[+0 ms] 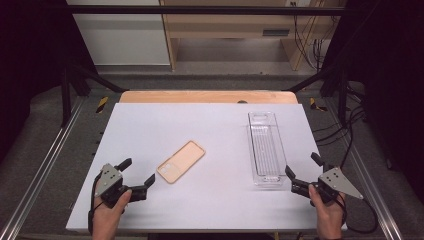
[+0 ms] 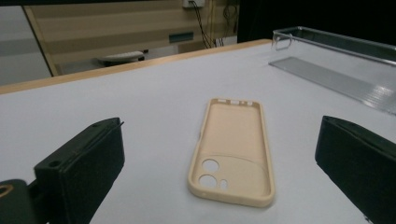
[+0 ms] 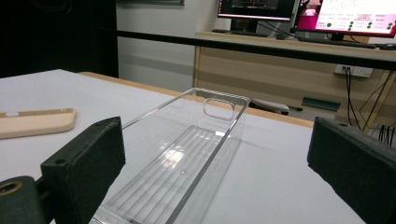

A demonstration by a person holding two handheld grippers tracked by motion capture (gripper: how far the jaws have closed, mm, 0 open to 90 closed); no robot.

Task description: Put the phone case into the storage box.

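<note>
left gripper [image 1: 138, 172] wide open, empty, near table's [image 1: 210, 210] front-left corner; straddle phone case [image 1: 181, 161] long edges, then close squarely.

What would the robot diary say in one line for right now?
left tongs: open, facing phone case | right tongs: open, at clear tray near end | both things lying on table, untouched

A white-topped desk [image 1: 210, 200] with a pale wooden far edge [image 1: 207, 96] stands on grey carpeted floor [image 1: 47, 125]. Black metal frame bars [image 1: 200, 10] span overhead beyond the far edge. Behind them stands light wooden furniture [image 1: 225, 25] beside a white wall panel [image 1: 120, 40], with black cables [image 1: 307, 35] hanging past the far right corner. Lit computer monitors [image 3: 299, 11] sit on a wooden counter [image 3: 280, 44].
</note>
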